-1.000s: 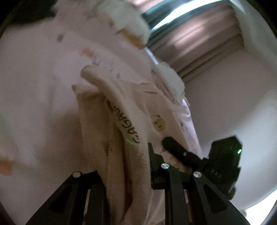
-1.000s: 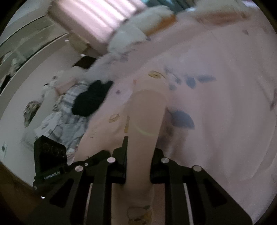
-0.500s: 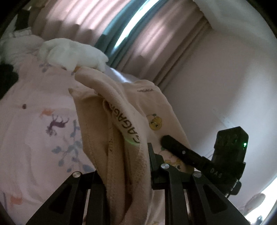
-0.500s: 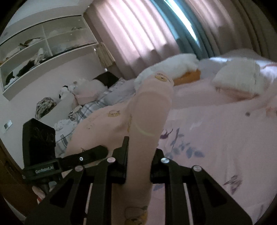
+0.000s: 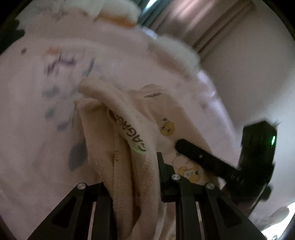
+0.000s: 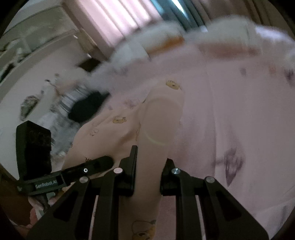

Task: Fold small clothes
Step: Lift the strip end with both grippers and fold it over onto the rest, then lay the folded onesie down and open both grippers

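Observation:
A small cream garment (image 5: 129,140) with bear prints and a lettered waistband hangs bunched between the fingers of my left gripper (image 5: 131,184), which is shut on it. My right gripper (image 6: 148,177) is shut on another edge of the same pale pink-cream garment (image 6: 160,120), which stands up between its fingers. The right gripper also shows at the right in the left wrist view (image 5: 221,164), and the left gripper shows at the left in the right wrist view (image 6: 60,177). Both hold the garment stretched above the pink bedsheet (image 5: 36,92).
White and orange pillows (image 5: 118,13) lie at the head of the bed by the curtains (image 6: 118,20). A black garment (image 6: 86,109) and striped clothes (image 6: 62,110) lie on the bed's left side. A wall (image 5: 248,73) stands at the right.
Both grippers have tilted down toward the bed from a raised view of the window and shelves, still holding the garment. The frames are motion-blurred.

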`<state>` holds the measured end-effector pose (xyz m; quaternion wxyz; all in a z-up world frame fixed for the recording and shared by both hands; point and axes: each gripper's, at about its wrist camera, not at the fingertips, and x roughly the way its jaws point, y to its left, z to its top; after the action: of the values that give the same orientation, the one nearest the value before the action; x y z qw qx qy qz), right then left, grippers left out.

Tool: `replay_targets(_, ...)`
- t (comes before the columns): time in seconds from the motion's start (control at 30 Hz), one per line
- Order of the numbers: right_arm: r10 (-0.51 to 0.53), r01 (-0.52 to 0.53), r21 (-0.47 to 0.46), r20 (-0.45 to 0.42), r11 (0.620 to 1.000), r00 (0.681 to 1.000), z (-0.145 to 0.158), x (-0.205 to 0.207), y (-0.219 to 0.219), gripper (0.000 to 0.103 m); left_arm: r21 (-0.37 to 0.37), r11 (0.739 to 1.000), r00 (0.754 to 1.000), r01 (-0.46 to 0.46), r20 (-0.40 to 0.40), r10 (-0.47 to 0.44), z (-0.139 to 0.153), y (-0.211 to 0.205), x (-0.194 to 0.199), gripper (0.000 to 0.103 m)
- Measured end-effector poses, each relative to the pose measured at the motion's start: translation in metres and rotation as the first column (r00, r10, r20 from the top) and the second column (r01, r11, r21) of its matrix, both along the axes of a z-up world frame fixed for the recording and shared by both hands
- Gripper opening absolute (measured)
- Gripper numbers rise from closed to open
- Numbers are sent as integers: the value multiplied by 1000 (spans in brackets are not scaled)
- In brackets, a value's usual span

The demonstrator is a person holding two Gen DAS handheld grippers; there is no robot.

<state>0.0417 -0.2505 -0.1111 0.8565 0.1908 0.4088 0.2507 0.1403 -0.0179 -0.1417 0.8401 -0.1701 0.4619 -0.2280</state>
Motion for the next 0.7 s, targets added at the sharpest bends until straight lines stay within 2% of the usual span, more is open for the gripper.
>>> replay_targets(0.03, 17, -17, -13, -62, 1000, 998, -25, 7, 2, 20, 44, 999, 1000, 16, -11, -15, -11, -3, 0, 23)
replay_targets(0.07, 25, -27, -17, -113, 999, 993, -40, 12, 3, 22, 65, 997, 999, 33, 19, -35, -18, -2, -2, 26)
replay_targets(0.1, 25, -29, -22, -161, 999, 987, -56, 16, 2, 21, 56, 998, 998, 36, 52, -39, -18, 2, -6, 28)
replay_targets(0.13, 15, -11, 23, -157, 1000, 987, -64, 14, -5, 21, 34, 999, 998, 39, 57, -41, -17, 8, -7, 29)
replay_targets(0.2, -4, 15, 65, -159, 998, 987, -62, 13, -14, 26, -35, 999, 1000, 21, 22, -20, -21, 22, -4, 30)
replay_targets(0.3, -24, 25, 12, -144, 1000, 989, -61, 8, -16, 31, -130, 992, 1000, -1, -1, 1, -32, 45, -8, 31)
replay_targets(0.37, -34, 32, -18, -132, 999, 991, -59, 5, -13, 32, -115, 993, 1000, -18, 17, 20, -25, 54, -23, 35)
replay_targets(0.5, -65, 57, -72, -121, 996, 991, -53, 3, -13, 38, -17, 993, 991, -119, 67, 120, -17, 74, -37, 50)
replay_targets(0.63, -95, 81, -133, -104, 988, 990, -47, 1, -16, 45, -74, 991, 993, -114, 23, 116, -23, 85, -33, 50)
replay_targets(0.7, -114, 98, -154, -101, 983, 988, -44, 0, -20, 49, -76, 990, 992, -123, 9, 124, -21, 84, -34, 50)
